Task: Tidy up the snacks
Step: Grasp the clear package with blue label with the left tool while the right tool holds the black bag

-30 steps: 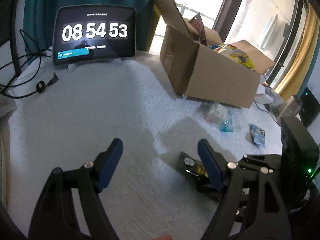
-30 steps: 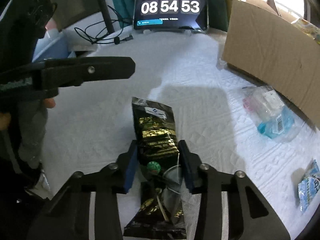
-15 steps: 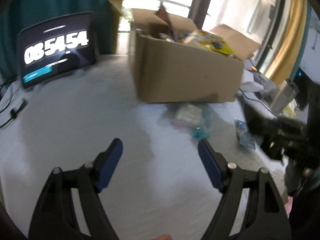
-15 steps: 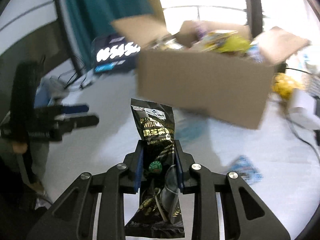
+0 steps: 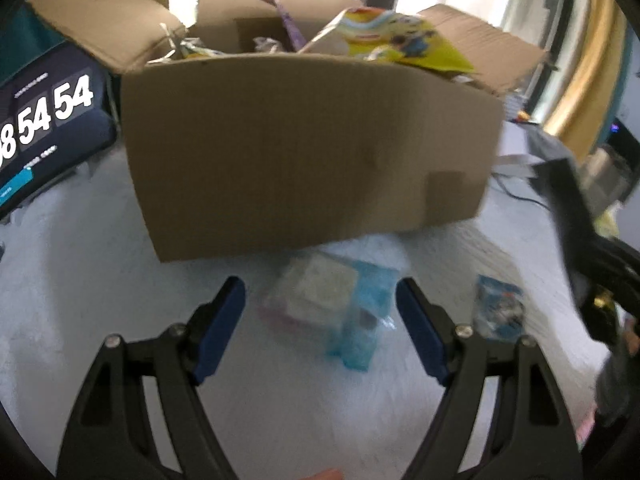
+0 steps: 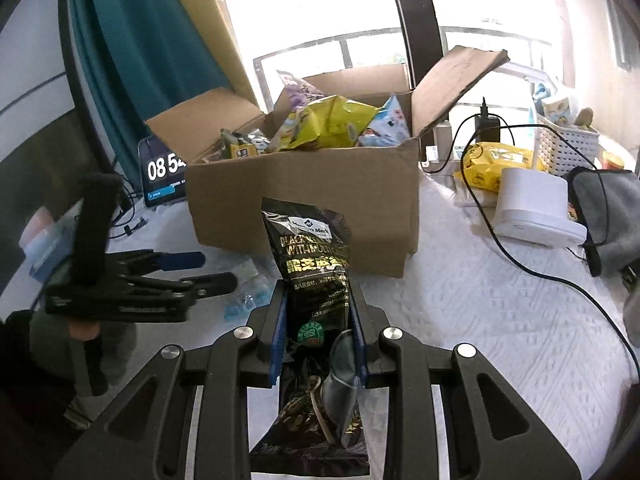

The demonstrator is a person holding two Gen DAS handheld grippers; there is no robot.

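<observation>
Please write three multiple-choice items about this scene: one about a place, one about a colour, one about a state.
1. Where does the clear packet lie?
A. inside the box
B. on the white cloth in front of the cardboard box
C. on the tablet

2. What colour is the packet in the right gripper?
A. black
B. red
C. white

3. How is the left gripper?
A. shut on a packet
B. open, holding nothing
C. out of view

Answers:
1 B: it rests on the white cloth, before the cardboard box.
2 A: the right gripper is shut on the black snack packet.
3 B: the left gripper has its jaws wide apart, above the packet.
</observation>
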